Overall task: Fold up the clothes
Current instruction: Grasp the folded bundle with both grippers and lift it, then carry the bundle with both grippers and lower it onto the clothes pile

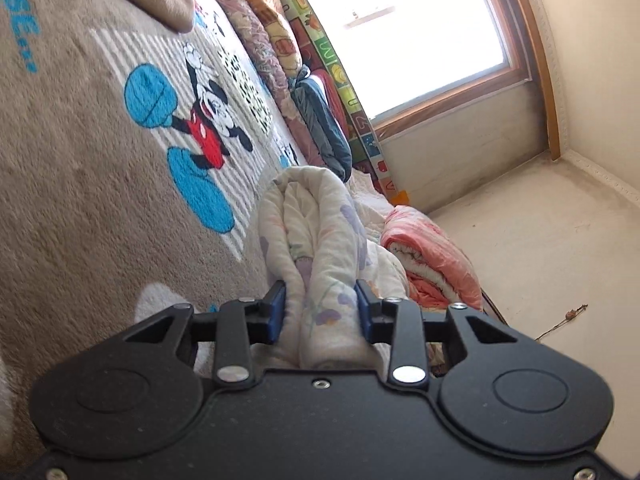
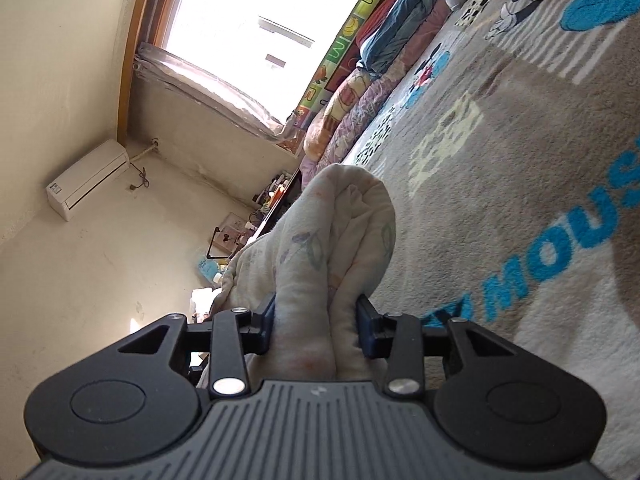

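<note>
Left tongs clenched on a bunched fold of the floral garment; right tongs likewise clamped on it. Held above the Mickey blanket, probably for spreading it out before folding.

Black left gripper, blue pads, silver screws.

Cartoon-mouse blanket under folded bedding
</note>
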